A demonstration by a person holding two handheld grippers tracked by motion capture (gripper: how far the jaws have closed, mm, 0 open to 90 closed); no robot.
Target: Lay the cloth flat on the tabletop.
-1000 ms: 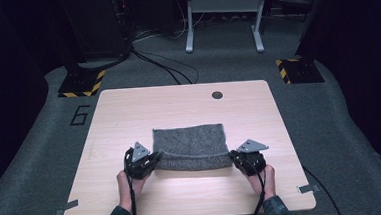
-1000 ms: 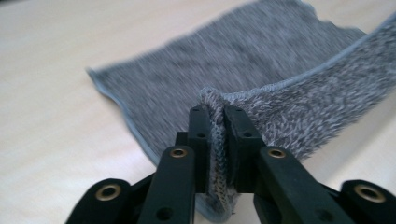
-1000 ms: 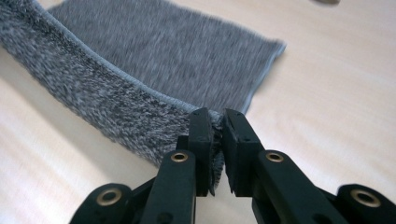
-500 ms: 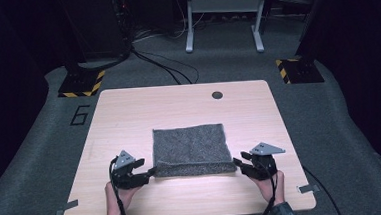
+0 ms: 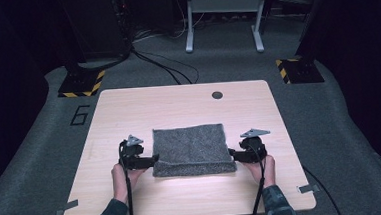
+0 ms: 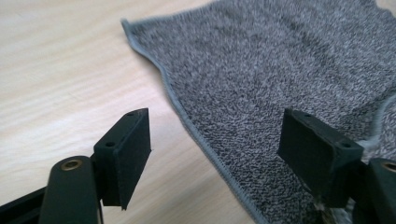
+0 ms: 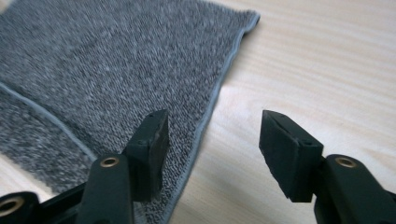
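- On the table (image 5: 134,201), mid-near, our grey towel (image 5: 191,150) lies folded once.
- Our left gripper (image 5: 149,161) and right gripper (image 5: 234,156) have just been opening; jaws apart, gripping nothing.
- We judge another fold remains.

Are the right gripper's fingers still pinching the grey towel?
Apart. In the right gripper view the right gripper has just been opening; its fingers stand clear over the grey towel's hem, pressing nothing.

Light wood table (image 5: 128,111), sitting on grey carpet

Folded grey towel (image 5: 191,147) lies flat near its bottom-centre; small dark round cap (image 5: 217,95) toward upper right.
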